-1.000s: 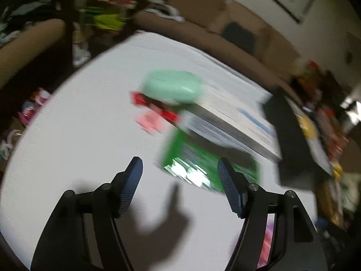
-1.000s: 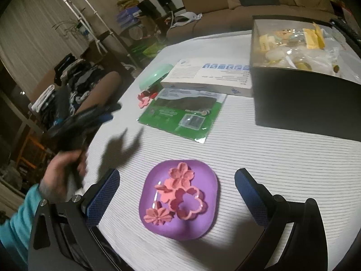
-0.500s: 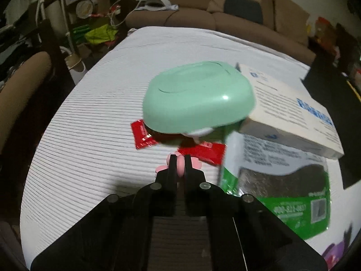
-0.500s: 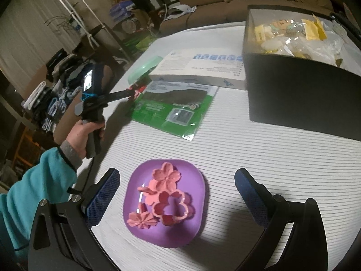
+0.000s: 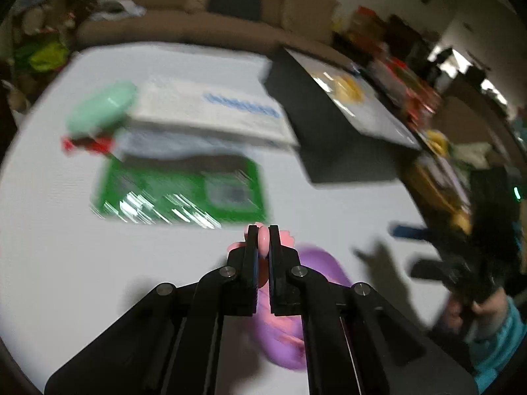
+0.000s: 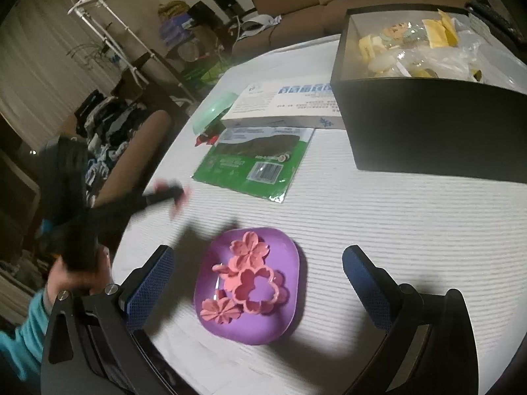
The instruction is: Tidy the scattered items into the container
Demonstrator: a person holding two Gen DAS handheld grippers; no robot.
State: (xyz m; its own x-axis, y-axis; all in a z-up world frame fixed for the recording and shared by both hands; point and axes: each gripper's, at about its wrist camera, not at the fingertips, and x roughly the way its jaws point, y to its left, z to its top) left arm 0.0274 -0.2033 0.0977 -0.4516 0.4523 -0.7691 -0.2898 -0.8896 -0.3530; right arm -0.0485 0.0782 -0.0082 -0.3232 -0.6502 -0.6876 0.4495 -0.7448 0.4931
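Note:
My left gripper is shut on a small pink flower cutter and holds it in the air just left of the purple dish. In the right wrist view the left gripper is blurred, with the pink flower cutter at its tip, left of the purple dish. The dish holds three pink flower cutters. My right gripper is open and empty, with its fingers on either side of the dish.
A black box filled with packets stands at the right. A white carton, a green seaweed packet, a mint-green lid and a red sachet lie on the white striped tablecloth. A chair stands beyond the left edge.
My left gripper closed on the pink flower cutter beside the red sachet, lifted it and swung it right toward the purple dish. My right gripper stayed open over the dish.

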